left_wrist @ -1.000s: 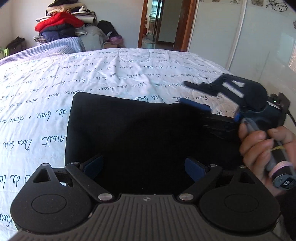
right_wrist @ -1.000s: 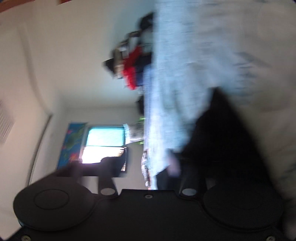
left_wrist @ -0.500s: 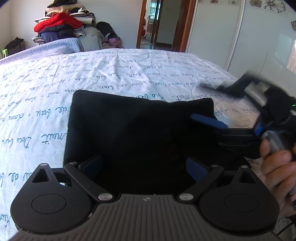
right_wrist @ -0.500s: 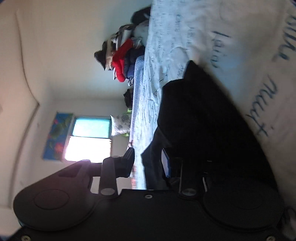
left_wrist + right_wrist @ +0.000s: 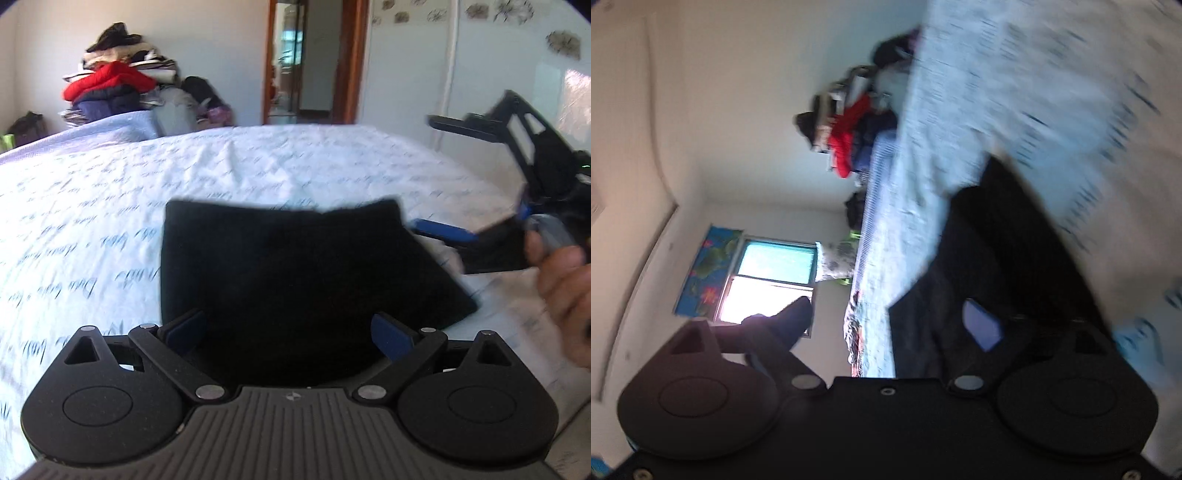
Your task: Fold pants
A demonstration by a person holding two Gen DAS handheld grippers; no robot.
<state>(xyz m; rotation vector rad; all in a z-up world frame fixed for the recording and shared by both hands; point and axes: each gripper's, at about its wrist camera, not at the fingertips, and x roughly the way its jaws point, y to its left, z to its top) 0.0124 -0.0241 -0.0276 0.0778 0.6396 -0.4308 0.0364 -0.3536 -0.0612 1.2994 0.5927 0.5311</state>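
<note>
The black pants (image 5: 295,266) lie folded into a compact rectangle on the white bedspread (image 5: 110,206) with blue script. My left gripper (image 5: 291,328) is open and empty, its blue pads either side of the near edge of the pants. My right gripper (image 5: 439,177) shows at the right in the left wrist view, held in a hand, open, turned on its side just off the right edge of the pants. In the right wrist view the pants (image 5: 1004,258) appear rolled sideways, with my right gripper (image 5: 890,317) open and nothing between its pads.
A pile of clothes (image 5: 110,88) with a red jacket sits beyond the far left of the bed. An open doorway (image 5: 303,62) is at the back. A white wardrobe (image 5: 480,74) stands along the right. A window (image 5: 768,280) shows in the right wrist view.
My left gripper has pulled back from the pants, which now look smaller and farther off. My right gripper has moved right, off the pants' right edge, still open.
</note>
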